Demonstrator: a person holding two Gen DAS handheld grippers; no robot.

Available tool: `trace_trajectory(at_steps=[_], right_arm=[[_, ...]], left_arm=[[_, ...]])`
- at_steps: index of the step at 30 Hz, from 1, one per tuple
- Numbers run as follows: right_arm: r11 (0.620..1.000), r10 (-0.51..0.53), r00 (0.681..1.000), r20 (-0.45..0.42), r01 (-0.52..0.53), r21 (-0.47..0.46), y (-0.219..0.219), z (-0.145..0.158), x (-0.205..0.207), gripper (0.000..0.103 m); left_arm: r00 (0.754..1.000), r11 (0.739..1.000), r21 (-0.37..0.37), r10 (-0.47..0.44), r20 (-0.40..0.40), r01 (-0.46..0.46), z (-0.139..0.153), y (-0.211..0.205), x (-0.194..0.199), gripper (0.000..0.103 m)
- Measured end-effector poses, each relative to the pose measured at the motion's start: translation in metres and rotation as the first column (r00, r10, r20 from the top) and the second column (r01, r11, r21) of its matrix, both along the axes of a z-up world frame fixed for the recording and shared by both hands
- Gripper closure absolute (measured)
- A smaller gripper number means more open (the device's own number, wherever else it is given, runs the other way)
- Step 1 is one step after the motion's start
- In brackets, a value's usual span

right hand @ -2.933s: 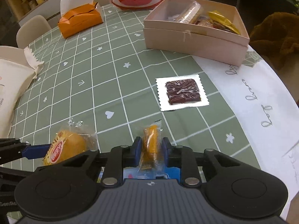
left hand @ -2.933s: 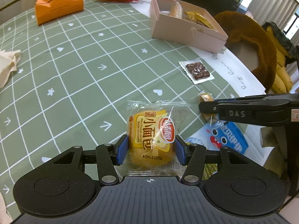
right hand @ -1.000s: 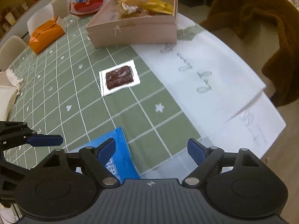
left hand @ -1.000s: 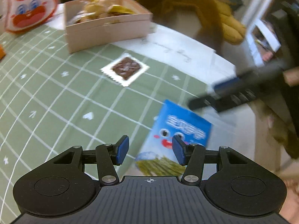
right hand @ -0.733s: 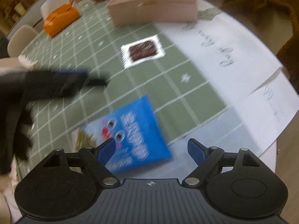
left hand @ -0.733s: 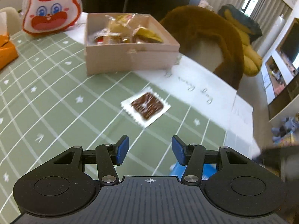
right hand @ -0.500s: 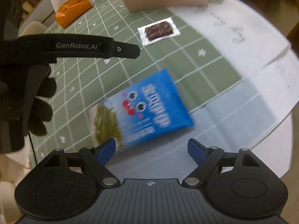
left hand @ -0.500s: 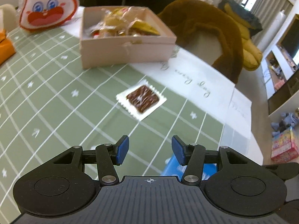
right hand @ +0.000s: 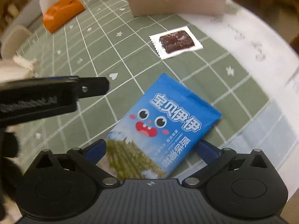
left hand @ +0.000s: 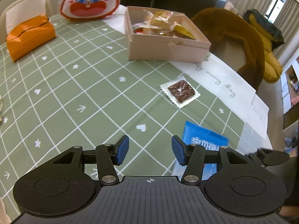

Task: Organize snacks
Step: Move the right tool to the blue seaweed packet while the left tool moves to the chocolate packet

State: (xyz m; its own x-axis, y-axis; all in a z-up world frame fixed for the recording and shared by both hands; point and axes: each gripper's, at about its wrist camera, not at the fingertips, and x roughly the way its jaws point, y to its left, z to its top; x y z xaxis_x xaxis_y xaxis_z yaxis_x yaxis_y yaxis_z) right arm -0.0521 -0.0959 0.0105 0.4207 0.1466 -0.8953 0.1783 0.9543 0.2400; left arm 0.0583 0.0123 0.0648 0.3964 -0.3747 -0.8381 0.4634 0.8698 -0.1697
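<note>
The open pale-pink cardboard box (left hand: 168,43) already holds several wrapped snacks; two remain on the green grid-patterned worktop (left hand: 74,93) — a brown chocolate square in a clear wrapper (left hand: 180,91) and a flat blue cartoon-faced snack packet (right hand: 164,125). The right claw (right hand: 152,149), its jaws having just been opening, straddles the packet without pinching it. The left claw (left hand: 150,150) hangs spread and empty. The box's contents are too jumbled to identify, and the right view is blurred.

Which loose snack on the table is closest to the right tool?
The blue packet, lying between the open right tool; the brownie lies farther off.
</note>
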Motion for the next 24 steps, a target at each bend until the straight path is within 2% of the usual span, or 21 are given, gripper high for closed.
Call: trace_trajectory(at_steps=[1, 2, 7, 12, 15, 17, 18, 20, 21, 24], right_arm=[[0.998, 0.027, 1.000, 0.002, -0.027, -0.056, 0.006, -0.001, 0.002, 0.000], [0.996, 0.044, 0.999, 0.015, -0.043, -0.073, 0.008, -0.002, 0.002, 0.000], [0.997, 0.054, 0.998, 0.031, -0.052, -0.064, -0.008, -0.003, 0.001, 0.000], [0.996, -0.060, 0.997, 0.051, 0.063, -0.065, -0.054, -0.005, -0.002, 0.000], [0.990, -0.125, 0.989, 0.078, 0.129, -0.049, -0.079, -0.007, -0.006, 0.000], [0.991, -0.121, 0.989, 0.086, 0.125, -0.048, -0.086, -0.008, -0.008, 0.000], [0.992, -0.110, 0.990, 0.090, 0.115, -0.050, -0.087, -0.008, -0.008, 0.000], [0.994, -0.088, 0.991, 0.100, 0.094, -0.062, -0.086, -0.008, -0.011, 0.000], [0.994, -0.080, 0.991, 0.107, 0.087, -0.064, -0.086, -0.008, -0.013, 0.000], [0.996, -0.057, 0.989, 0.134, 0.066, -0.064, -0.088, -0.009, -0.021, 0.000]], left_arm=[[1.000, 1.000, 0.000, 0.002, -0.001, -0.002, -0.001, 0.000, 0.001, 0.047], [1.000, 1.000, -0.001, 0.002, -0.001, -0.002, -0.001, 0.000, 0.001, 0.047], [1.000, 1.000, -0.011, -0.004, -0.007, 0.004, -0.003, -0.005, 0.005, 0.047], [1.000, 0.999, -0.029, -0.021, 0.002, 0.021, -0.006, -0.015, 0.014, 0.047], [0.994, 0.991, -0.081, -0.099, 0.044, 0.103, -0.007, -0.032, 0.026, 0.047], [0.976, 0.976, -0.089, -0.192, 0.104, 0.201, -0.008, -0.050, 0.037, 0.047], [0.958, 0.963, -0.067, -0.248, 0.143, 0.260, -0.009, -0.060, 0.042, 0.047], [0.913, 0.933, 0.026, -0.356, 0.200, 0.358, -0.013, -0.082, 0.052, 0.047], [0.894, 0.916, 0.065, -0.400, 0.203, 0.396, -0.015, -0.092, 0.057, 0.047], [0.853, 0.861, 0.087, -0.508, 0.122, 0.501, -0.024, -0.115, 0.071, 0.047]])
